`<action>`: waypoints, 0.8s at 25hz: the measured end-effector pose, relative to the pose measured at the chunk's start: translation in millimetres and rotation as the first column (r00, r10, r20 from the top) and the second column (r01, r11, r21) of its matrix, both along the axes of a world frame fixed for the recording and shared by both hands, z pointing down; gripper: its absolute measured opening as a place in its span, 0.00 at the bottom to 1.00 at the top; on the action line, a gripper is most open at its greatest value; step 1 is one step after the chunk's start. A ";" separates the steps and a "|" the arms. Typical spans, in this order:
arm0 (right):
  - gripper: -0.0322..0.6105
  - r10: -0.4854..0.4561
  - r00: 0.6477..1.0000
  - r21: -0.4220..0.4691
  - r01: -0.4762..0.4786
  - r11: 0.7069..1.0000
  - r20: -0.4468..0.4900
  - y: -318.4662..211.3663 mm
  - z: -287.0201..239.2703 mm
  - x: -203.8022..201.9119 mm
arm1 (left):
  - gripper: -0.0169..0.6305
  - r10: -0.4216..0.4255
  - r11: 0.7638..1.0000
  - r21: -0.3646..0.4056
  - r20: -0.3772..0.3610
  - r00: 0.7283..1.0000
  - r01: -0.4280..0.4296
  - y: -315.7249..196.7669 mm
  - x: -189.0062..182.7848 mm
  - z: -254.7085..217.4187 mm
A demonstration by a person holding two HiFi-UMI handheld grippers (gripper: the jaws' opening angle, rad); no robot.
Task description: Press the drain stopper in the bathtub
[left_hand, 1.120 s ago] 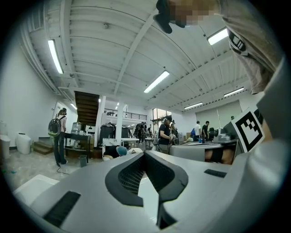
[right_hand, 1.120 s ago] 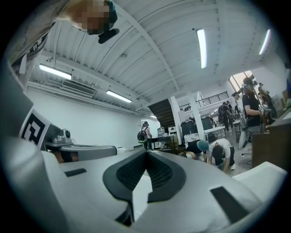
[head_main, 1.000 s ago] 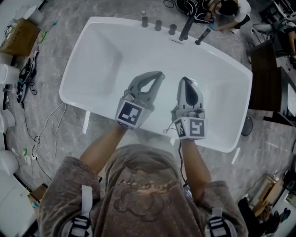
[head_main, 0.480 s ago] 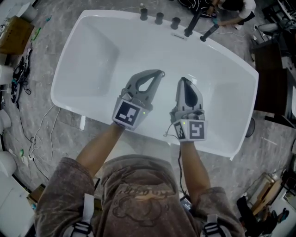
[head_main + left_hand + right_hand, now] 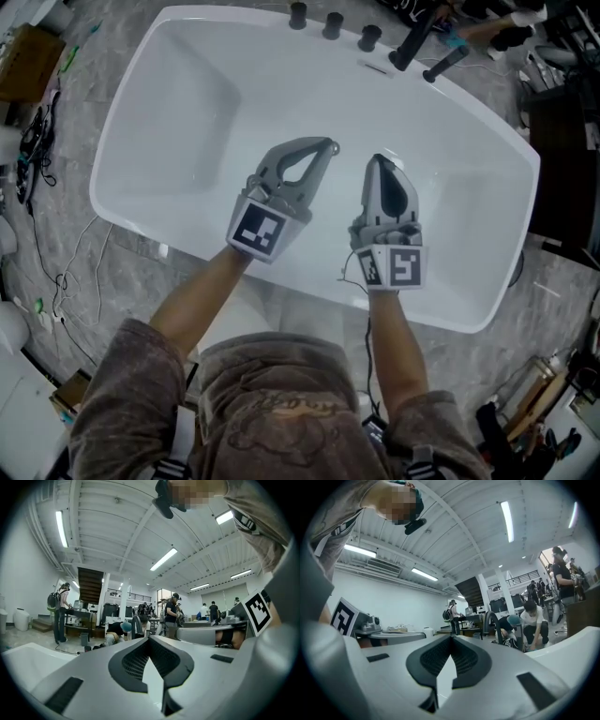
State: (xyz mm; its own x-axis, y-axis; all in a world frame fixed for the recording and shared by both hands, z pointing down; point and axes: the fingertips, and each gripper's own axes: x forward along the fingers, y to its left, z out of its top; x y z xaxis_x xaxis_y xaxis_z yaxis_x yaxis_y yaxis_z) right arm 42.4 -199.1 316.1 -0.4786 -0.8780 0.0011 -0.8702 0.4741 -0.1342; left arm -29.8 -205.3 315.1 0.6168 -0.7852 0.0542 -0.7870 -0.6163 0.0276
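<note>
Head view: the grey left gripper (image 5: 328, 147) and grey right gripper (image 5: 378, 161) hang side by side above the middle of the glossy white bathtub (image 5: 206, 112). Both have their jaws pressed together and hold nothing. The drain stopper cannot be seen.

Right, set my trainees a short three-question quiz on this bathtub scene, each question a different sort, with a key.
1. True or false: the left grey two-jaw gripper is shut on a yellow sponge.
2. Multiple choice: in the head view, what lies below the left gripper and the right grey two-jaw gripper? A) the white rounded bathtub B) a wooden table C) a steel sink
3. Count: how many round black knobs stand in a row on the bathtub's far rim?

Key
1. False: its jaws are together with nothing between them.
2. A
3. Three
</note>
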 end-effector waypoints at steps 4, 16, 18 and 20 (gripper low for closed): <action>0.05 0.001 1.000 -0.005 -0.001 1.000 -0.010 -7.7 21.4 -0.3 | 0.03 0.008 1.000 0.008 0.005 1.000 -0.008 -10.3 -0.4 20.2; 0.05 0.016 1.000 -0.031 -0.017 0.999 -0.006 -32.3 88.2 -8.3 | 0.03 0.036 0.999 -0.003 0.002 0.999 -0.036 -36.1 -5.9 77.8; 0.05 0.018 1.000 -0.039 -0.018 0.999 -0.002 -34.7 101.6 -10.4 | 0.03 0.037 0.999 -0.002 0.002 0.999 -0.037 -40.2 -6.9 88.8; 0.05 0.020 1.000 -0.046 -0.020 0.999 0.000 -37.3 113.8 -11.6 | 0.03 0.037 0.999 -0.006 0.004 0.999 -0.037 -43.4 -7.7 100.2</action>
State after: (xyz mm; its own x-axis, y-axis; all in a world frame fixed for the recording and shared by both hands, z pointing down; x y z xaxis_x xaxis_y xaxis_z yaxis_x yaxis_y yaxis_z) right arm 30.8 -236.5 429.9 -0.4608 -0.8866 0.0412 -0.8795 0.4498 -0.1556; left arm -37.5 -248.7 415.3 0.6455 -0.7612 0.0616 -0.7635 -0.6452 0.0277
